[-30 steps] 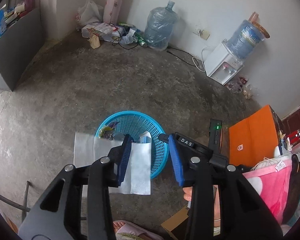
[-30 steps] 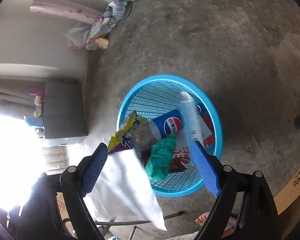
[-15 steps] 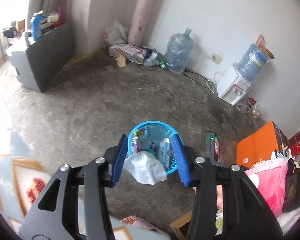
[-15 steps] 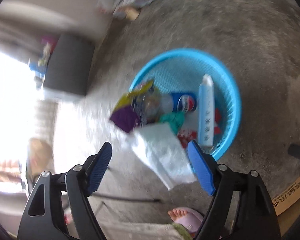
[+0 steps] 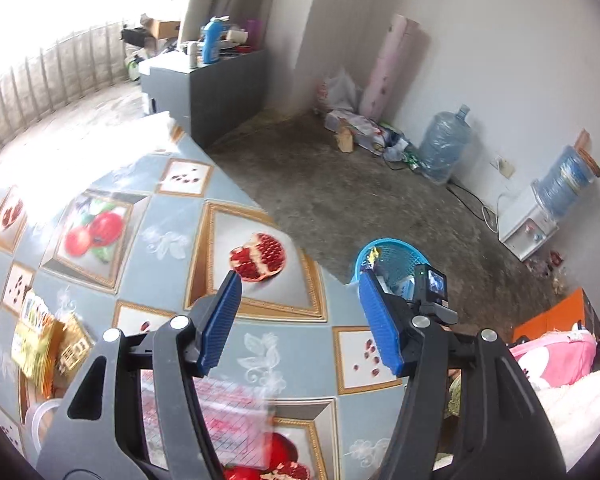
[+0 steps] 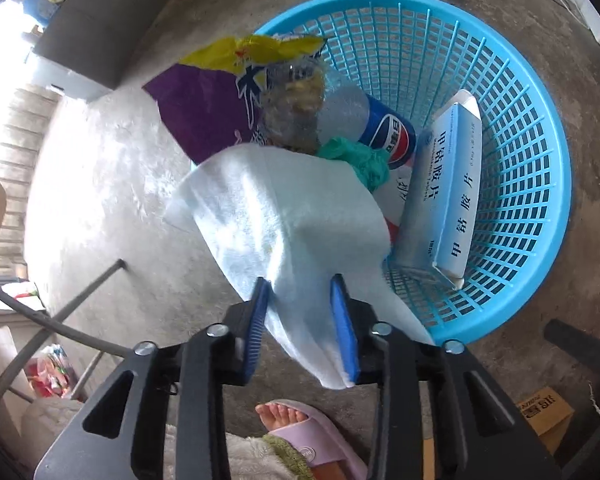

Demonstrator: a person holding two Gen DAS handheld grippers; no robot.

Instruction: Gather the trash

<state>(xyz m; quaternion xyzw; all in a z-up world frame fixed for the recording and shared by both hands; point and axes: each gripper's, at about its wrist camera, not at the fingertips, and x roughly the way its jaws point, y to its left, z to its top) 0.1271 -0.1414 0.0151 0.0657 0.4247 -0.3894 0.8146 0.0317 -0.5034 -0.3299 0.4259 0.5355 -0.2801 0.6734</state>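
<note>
In the right wrist view my right gripper (image 6: pixel 302 312) is shut on a white tissue (image 6: pixel 284 216) and holds it over the near rim of the blue trash basket (image 6: pixel 540 184). The basket holds a Pepsi bottle (image 6: pixel 380 128), a purple and yellow snack bag (image 6: pixel 216 96), a white and blue medicine box (image 6: pixel 452 188) and green trash. In the left wrist view my left gripper (image 5: pixel 300 320) is open and empty above the patterned table (image 5: pixel 148 240). A yellow wrapper (image 5: pixel 40 340) lies at the table's left. The basket (image 5: pixel 396 256) stands on the floor past the table edge.
A pink checked packet (image 5: pixel 228 420) lies on the table under my left gripper. A grey cabinet (image 5: pixel 216 92), water jugs (image 5: pixel 444 148), a water dispenser (image 5: pixel 528 224) and clutter line the far wall. A slippered foot (image 6: pixel 308 436) and a cardboard box (image 6: pixel 544 412) are near the basket.
My left gripper let go of the tissue and swung up and back over the table. My right gripper closed on the tissue and moved down close over the basket.
</note>
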